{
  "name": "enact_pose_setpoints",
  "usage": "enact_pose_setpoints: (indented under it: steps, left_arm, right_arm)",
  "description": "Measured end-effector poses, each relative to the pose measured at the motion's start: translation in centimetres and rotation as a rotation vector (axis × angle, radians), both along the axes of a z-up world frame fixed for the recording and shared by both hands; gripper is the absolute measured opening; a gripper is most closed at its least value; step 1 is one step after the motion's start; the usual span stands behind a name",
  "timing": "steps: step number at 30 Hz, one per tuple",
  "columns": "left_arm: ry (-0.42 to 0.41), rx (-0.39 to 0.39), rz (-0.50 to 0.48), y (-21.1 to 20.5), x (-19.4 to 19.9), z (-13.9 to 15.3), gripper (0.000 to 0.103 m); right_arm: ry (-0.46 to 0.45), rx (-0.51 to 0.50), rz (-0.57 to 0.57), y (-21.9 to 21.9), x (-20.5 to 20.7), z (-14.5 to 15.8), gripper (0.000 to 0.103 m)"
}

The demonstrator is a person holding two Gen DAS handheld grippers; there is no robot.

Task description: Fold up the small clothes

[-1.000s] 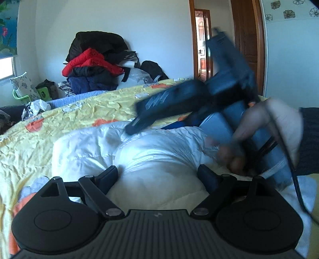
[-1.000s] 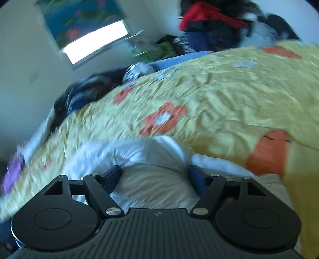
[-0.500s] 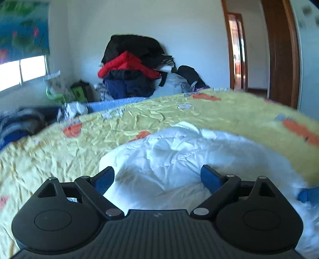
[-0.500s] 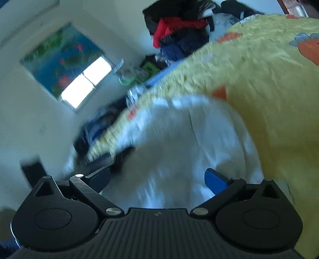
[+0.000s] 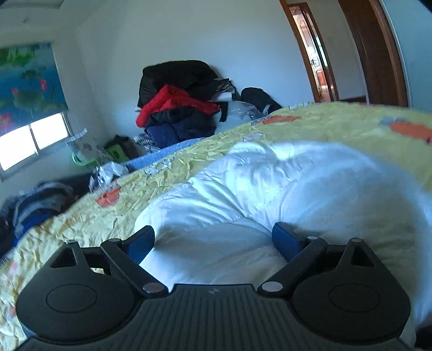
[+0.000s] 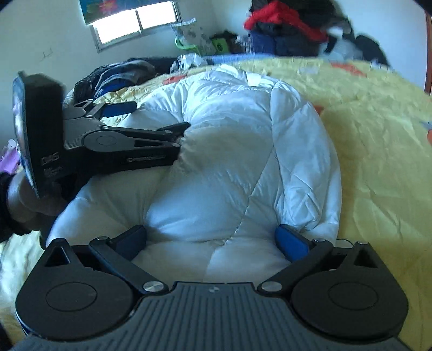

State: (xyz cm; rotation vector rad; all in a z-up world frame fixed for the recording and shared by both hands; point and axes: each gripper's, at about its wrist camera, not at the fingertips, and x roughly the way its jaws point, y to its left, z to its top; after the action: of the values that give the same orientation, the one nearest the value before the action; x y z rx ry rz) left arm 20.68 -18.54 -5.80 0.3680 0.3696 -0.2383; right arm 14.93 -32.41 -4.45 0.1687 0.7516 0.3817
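1. A bed (image 6: 378,140) under a yellow cover with orange prints fills both views; its far edge runs along a white wall.
2. A white quilted jacket (image 6: 237,151) lies puffed up in the middle of the bed, its far end toward the far edge, the near end beneath both claws.
3. A pile of clothes (image 5: 178,108), black, red and navy, is heaped against the wall past the far edge of the bed.
4. More dark clothes (image 6: 121,73) lie at the bed's far left corner, below a window (image 6: 135,19).
5. The left claw (image 6: 151,118) comes in from the bed's left side, gripped by a hand (image 6: 24,199) in a dark sleeve; its jaws stand released, wide apart, the tips on the jacket's left edge without pinching it.
6. The right claw (image 6: 213,243) hovers low over the jacket's near end, its jaws opening, puffed fabric between the blue pads (image 6: 291,243) but not squeezed.
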Motion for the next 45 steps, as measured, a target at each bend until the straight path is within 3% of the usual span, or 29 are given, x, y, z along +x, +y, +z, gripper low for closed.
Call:
enact_pose_setpoints:
  steps: [2, 3, 5, 6, 7, 10, 12, 14, 16, 20, 23, 27, 31, 33, 36, 39, 41, 45]
  left_arm:
    - [-0.010, -0.064, 0.042, 2.1, -1.1, 1.7, 0.095]
    - [-0.033, -0.084, 0.064, 3.1, -2.3, 2.5, 0.095]
    - [-0.068, -0.102, 0.082, 4.3, -5.4, 3.6, 0.095]
    - [-0.060, -0.112, 0.053, 4.5, -7.0, 4.1, 0.095]
    - [-0.056, -0.121, 0.007, 4.4, -8.8, 4.4, 0.095]
    - [-0.079, -0.135, -0.166, 2.9, -13.4, 4.7, 0.095]
    - [-0.017, -0.122, -0.278, 1.5, -14.7, 4.0, 0.095]
    - [0.082, -0.088, -0.310, 0.1, -14.5, 2.4, 0.095]
    - [0.181, -0.067, -0.261, -0.4, -13.2, 1.0, 0.095]
    - [0.228, -0.046, -0.266, -0.3, -12.6, -0.3, 0.099]
    - [0.269, -0.014, -0.268, -0.6, -11.8, -1.2, 0.103]
    - [0.263, 0.008, -0.256, -1.0, -11.5, -2.1, 0.103]
    - [0.249, -0.026, -0.310, 0.5, -12.3, -0.7, 0.103]
    - [0.220, -0.055, -0.348, 2.2, -12.9, 1.0, 0.103]
    - [0.139, -0.131, -0.384, 5.9, -13.5, 3.8, 0.103]
    - [0.159, -0.243, -0.285, 9.4, -10.7, 5.5, 0.103]
    - [0.252, -0.402, -0.170, 11.9, -7.1, 5.3, 0.103]
    - [0.547, -0.804, 0.097, 16.5, 0.2, 1.4, 0.103]
  right_arm:
    - [0.048, 0.086, -0.039, -1.3, 0.6, 1.7, 0.090]
    - [0.039, 0.181, -0.073, -2.7, 0.5, 2.9, 0.089]
    - [-0.043, 0.350, -0.120, -5.1, 0.1, 5.1, 0.096]
    - [-0.073, 0.392, -0.128, -5.6, 0.3, 6.1, 0.102]
    - [-0.095, 0.412, -0.122, -5.6, 1.0, 7.0, 0.102]
    - [-0.105, 0.400, -0.067, -3.8, 5.0, 8.5, 0.101]
    - [-0.077, 0.397, -0.029, -2.4, 8.1, 8.4, 0.100]
    - [-0.033, 0.353, -0.012, -0.9, 11.2, 7.7, 0.100]
    - [-0.006, 0.237, -0.011, 0.6, 13.2, 6.7, 0.100]
    - [0.024, 0.044, 0.033, 2.6, 14.6, 3.7, 0.101]
    - [0.059, 0.110, 0.023, 1.8, 14.7, 2.1, 0.099]
    - [0.048, 0.073, 0.029, 2.4, 14.5, 1.2, 0.099]
    - [0.038, 0.065, 0.028, 2.5, 14.6, 1.9, 0.100]
    - [0.052, 0.144, -0.014, 1.0, 13.7, 3.4, 0.100]
    - [0.028, 0.442, -0.028, -3.8, 11.0, 4.9, 0.103]
    - [0.095, 0.593, -0.115, -9.2, 9.4, 3.9, 0.102]
    - [0.132, 0.613, -0.208, -12.4, 8.6, 2.8, 0.099]
    - [0.157, 0.638, -0.298, -15.7, 7.4, 1.2, 0.098]
